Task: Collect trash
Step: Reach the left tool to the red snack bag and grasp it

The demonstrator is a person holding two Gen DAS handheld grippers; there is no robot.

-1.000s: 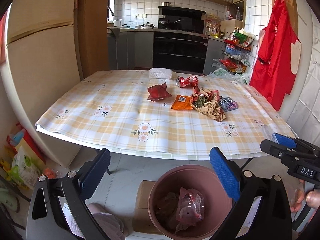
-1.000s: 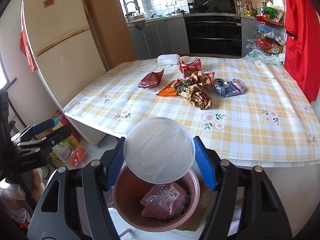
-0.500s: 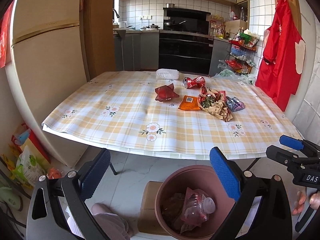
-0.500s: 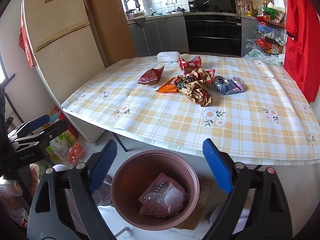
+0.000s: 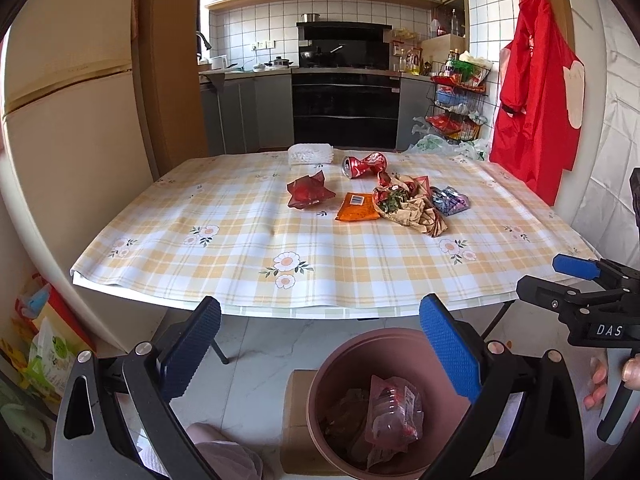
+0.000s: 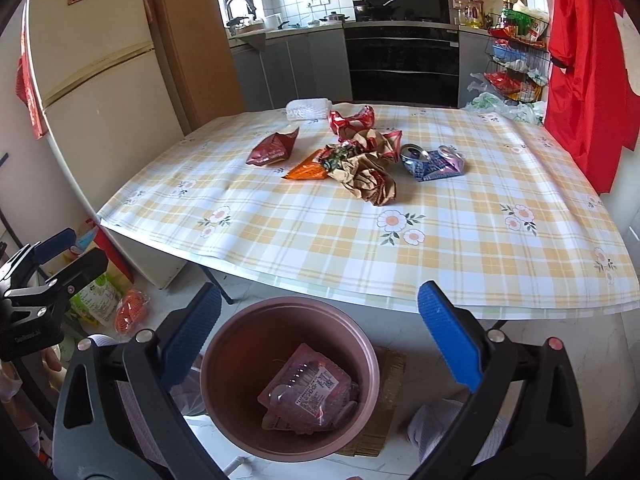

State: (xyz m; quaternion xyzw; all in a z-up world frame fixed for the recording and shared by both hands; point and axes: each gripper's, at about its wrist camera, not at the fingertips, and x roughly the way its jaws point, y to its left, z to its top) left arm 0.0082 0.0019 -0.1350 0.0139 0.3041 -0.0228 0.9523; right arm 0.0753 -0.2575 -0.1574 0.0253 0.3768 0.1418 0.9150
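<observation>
Below the near table edge, right gripper [image 6: 318,334] is hanging over the pink bin [image 6: 224,344], jaws having just been opening and now standing wide apart with nothing between them; left gripper [image 5: 320,344] is likewise spread and empty. Remaining trash is sitting mid-table at about twelve o'clock from both: crumpled brown wrapper [image 6: 366,174] nearest, its long axis running roughly ten to four, orange packet [image 6: 306,170] touching at its nine o'clock, blue can [image 6: 434,162] just beside at two o'clock. Judging it, right is lying slightly nearer the wrapper.
</observation>
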